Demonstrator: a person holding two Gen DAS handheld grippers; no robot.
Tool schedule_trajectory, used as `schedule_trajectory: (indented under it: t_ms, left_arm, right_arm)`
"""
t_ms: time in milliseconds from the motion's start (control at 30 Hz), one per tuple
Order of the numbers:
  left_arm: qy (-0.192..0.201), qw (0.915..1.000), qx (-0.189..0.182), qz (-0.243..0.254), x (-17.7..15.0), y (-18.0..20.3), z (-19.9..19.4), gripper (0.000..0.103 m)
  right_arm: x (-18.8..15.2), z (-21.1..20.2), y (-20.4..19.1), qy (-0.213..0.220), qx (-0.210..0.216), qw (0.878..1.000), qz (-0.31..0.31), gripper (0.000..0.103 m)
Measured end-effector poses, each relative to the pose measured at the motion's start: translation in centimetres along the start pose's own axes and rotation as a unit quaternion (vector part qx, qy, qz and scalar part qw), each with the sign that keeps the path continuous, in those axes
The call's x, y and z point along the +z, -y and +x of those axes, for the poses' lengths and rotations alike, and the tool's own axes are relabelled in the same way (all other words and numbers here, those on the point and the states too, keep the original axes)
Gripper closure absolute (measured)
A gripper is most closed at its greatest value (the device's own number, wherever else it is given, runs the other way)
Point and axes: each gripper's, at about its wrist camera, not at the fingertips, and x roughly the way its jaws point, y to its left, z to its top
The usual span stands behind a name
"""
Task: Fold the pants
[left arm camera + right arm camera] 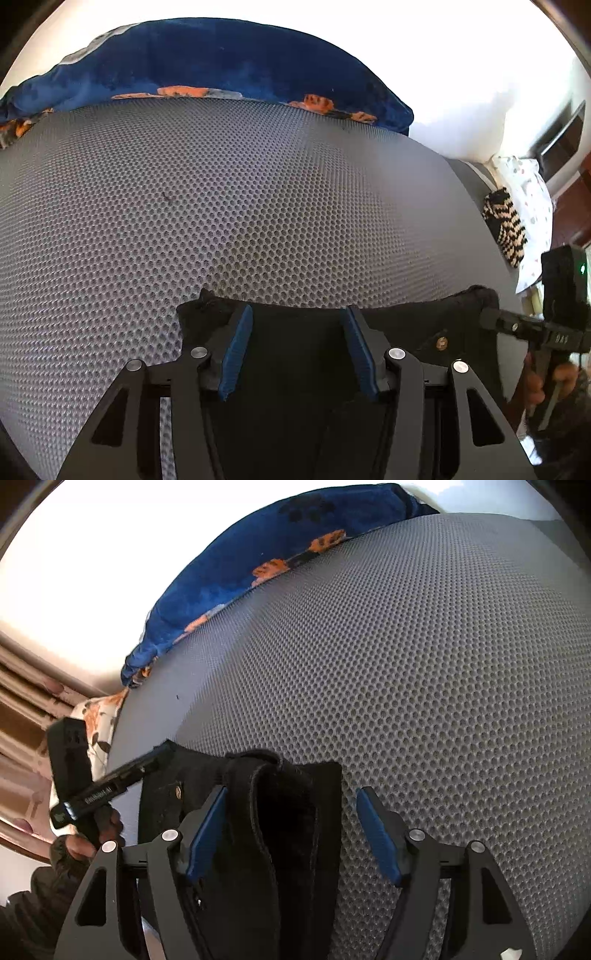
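Black pants (pixel 295 369) lie on a grey honeycomb mat (pixel 221 203), waistband toward the far side. In the left wrist view my left gripper (pixel 295 310) stands over the waistband. Its blue pads (pixel 236 350) are apart and flat black cloth lies between them. My right gripper (pixel 517 325) reaches the pants' right corner, near a brass button (pixel 441 342). In the right wrist view the right gripper (pixel 291 790) is open. A thick folded waistband of the pants (pixel 266 812) lies against its left pad (pixel 207 823). Its right pad (pixel 376 834) is over bare mat (pixel 406 664). The left gripper (pixel 147 766) rests at the pants' left corner.
A blue blanket with orange patches (pixel 221 62) lies along the mat's far edge, also seen as the blue blanket (pixel 266 546). A black-and-beige striped cloth (pixel 504 229) and a white printed sheet (pixel 532 206) lie off the right edge. A person's hand (pixel 85 845) holds the left gripper.
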Motion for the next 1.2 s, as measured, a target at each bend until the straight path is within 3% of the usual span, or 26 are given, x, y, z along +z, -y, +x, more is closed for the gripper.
schedule_trajectory:
  t_ms: [100, 200, 400, 667, 767, 833, 933, 1200]
  left_arm:
    - [0.012, 0.9992, -0.027, -0.028, -0.6, -0.2, -2.4, 0.043]
    - [0.01, 0.9987, -0.03, -0.039, -1.8, -0.7, -4.5, 0.037]
    - [-0.035, 0.9958, -0.044, -0.072, -5.7, -3.5, -6.7, 0.037]
    - [-0.073, 0.9879, -0.083, -0.109, -9.9, -4.5, -6.1, 0.037]
    - [-0.074, 0.9861, -0.082, -0.124, -10.5, -4.6, -5.2, 0.037]
    - [-0.066, 0.9866, -0.084, -0.123, -10.5, -4.5, -5.2, 0.037]
    - [-0.06, 0.9877, -0.085, -0.117, -10.0, -4.1, -4.7, 0.037]
    - [-0.049, 0.9906, -0.081, -0.099, -8.2, -2.4, -3.1, 0.037]
  right_arm:
    - [-0.3, -0.5, -0.4, -0.001, 0.012, 1.0, -0.008, 0.035]
    - [-1.0, -1.3, 0.1, -0.008, 0.034, 0.999, -0.005, 0.035]
    - [-3.0, -1.4, 1.6, -0.057, 0.068, 0.996, 0.003, 0.035]
    - [-5.7, -1.0, 2.6, -0.101, 0.098, 0.99, -0.005, 0.035]
    - [-5.9, -1.3, 3.2, -0.092, 0.113, 0.989, 0.001, 0.036]
    - [-5.9, -1.1, 3.6, -0.089, 0.134, 0.987, 0.01, 0.045]
    - [-5.6, -0.8, 4.1, -0.085, 0.145, 0.986, 0.012, 0.049]
    - [-4.5, 0.5, 3.5, -0.097, 0.182, 0.978, -0.001, 0.05]
